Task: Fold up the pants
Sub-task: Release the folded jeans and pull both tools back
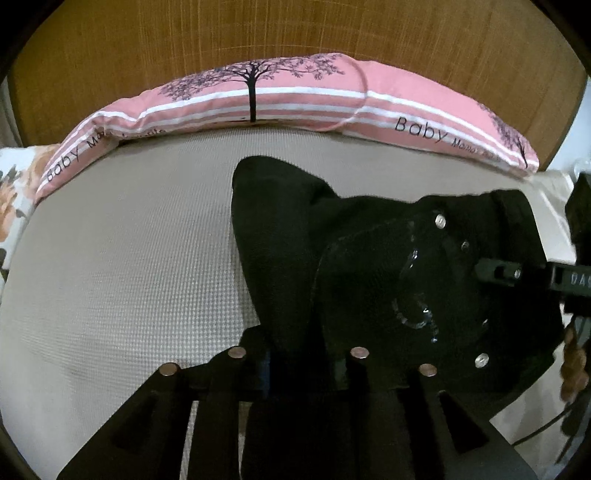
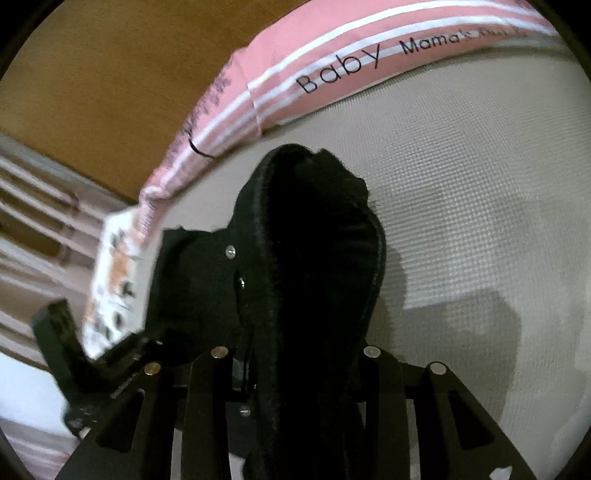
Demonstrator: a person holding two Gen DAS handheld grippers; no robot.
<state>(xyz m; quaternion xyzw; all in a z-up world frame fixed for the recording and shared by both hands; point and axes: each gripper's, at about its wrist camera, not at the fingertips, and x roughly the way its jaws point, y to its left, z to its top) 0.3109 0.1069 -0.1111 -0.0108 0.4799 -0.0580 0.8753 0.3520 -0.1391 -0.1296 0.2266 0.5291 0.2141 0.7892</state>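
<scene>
The black pants (image 1: 288,236) hang lifted above the beige bed cover (image 1: 129,266). My left gripper (image 1: 295,369) is shut on a bunched edge of the pants; the fabric rises from between its fingers. A dark patch with metal rivets (image 1: 439,221) faces the left wrist camera. My right gripper (image 2: 295,369) is shut on another edge of the pants (image 2: 317,240), which stand up in a fold before its camera. The other gripper's black body (image 2: 74,354) shows at the left of the right wrist view, and at the right edge of the left wrist view (image 1: 576,280).
A long pink striped pillow (image 1: 280,99) printed with trees and "Baby" lies along the wooden headboard (image 1: 295,33). A floral pillow (image 1: 14,206) sits at the left; it also shows in the right wrist view (image 2: 114,273). The beige cover (image 2: 480,221) spreads to the right.
</scene>
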